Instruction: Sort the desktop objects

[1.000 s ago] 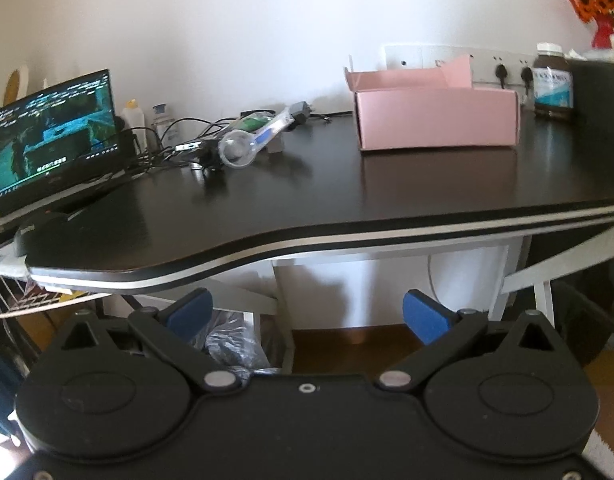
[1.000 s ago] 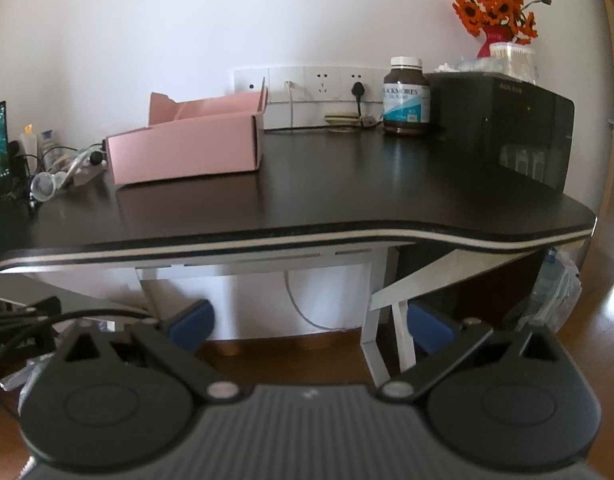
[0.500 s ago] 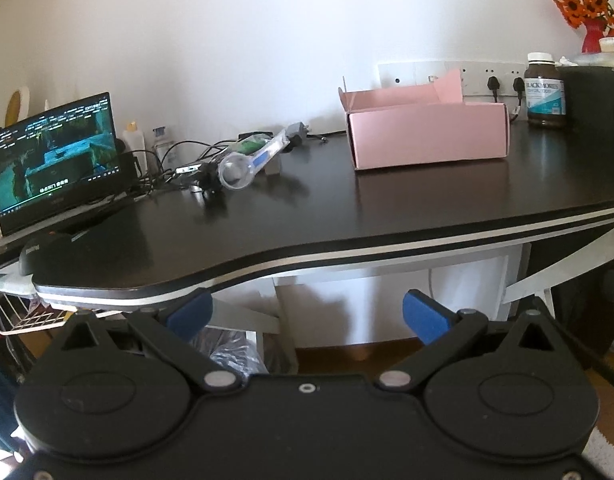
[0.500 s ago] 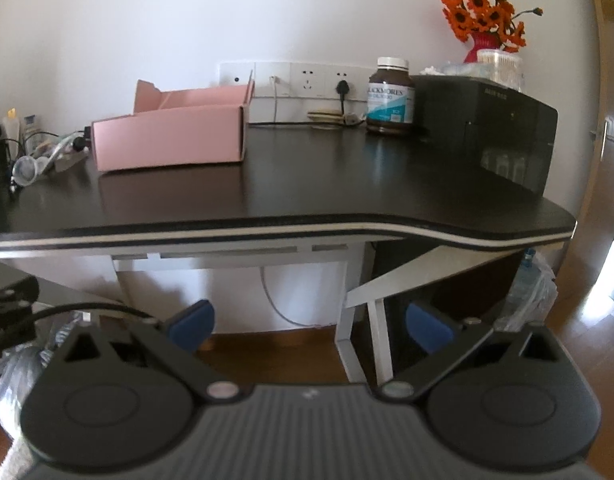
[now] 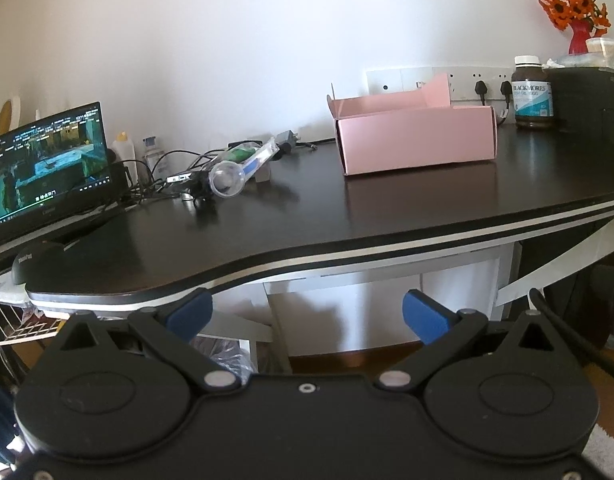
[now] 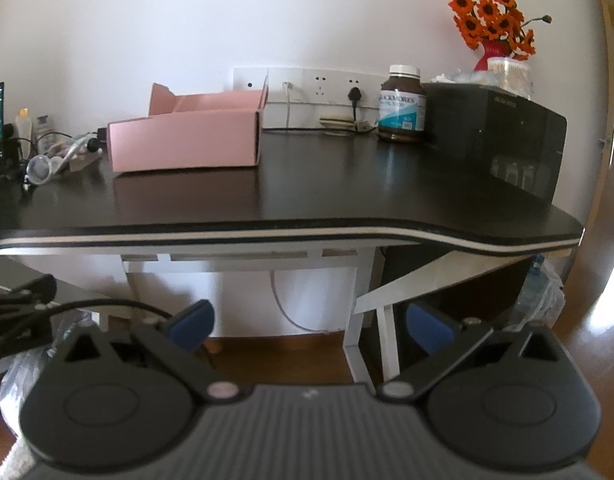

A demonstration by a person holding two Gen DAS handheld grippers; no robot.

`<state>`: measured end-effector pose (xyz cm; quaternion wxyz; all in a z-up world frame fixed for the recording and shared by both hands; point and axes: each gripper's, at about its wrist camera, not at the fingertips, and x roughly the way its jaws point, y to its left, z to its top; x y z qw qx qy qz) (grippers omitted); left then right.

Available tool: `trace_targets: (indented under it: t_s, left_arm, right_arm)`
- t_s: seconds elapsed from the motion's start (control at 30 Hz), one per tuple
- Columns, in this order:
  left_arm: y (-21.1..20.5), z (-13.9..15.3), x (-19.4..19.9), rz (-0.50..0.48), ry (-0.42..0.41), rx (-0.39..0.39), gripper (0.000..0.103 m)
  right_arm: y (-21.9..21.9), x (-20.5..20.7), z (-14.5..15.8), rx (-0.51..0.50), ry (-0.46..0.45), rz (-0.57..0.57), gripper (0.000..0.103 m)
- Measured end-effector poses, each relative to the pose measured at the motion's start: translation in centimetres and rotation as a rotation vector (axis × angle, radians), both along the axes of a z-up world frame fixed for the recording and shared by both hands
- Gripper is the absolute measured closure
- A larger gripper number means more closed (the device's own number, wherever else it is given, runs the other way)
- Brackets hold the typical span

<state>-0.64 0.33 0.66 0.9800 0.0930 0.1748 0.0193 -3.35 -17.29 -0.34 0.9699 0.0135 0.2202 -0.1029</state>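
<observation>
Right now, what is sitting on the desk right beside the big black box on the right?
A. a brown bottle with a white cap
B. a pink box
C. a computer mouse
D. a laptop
A: in the right wrist view the brown bottle with its white cap stands by the wall next to the black box, while the pink box is farther left.

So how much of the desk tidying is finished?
Nothing looks done yet. The pink box looks empty from here. Both the left gripper and right gripper are open, holding nothing, below the desk edge. The clear packet and brown bottle still wait on the desk.
</observation>
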Motion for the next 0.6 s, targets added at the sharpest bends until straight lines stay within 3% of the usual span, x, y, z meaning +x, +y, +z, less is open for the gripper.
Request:
trace_targets:
  t_s: [0.43,0.6]
  left_arm:
    - [-0.4,0.5,-0.3,-0.016,-0.045,0.041,0.0]
    - [-0.2,1.5,-0.2,-0.025,-0.065,0.056,0.0]
  right_arm:
    - [-0.4,0.1,0.2,0.021,-0.006,-0.001,0.001]
    - [-0.8,0.1,1.0,0.022,-0.034,0.051,0.001]
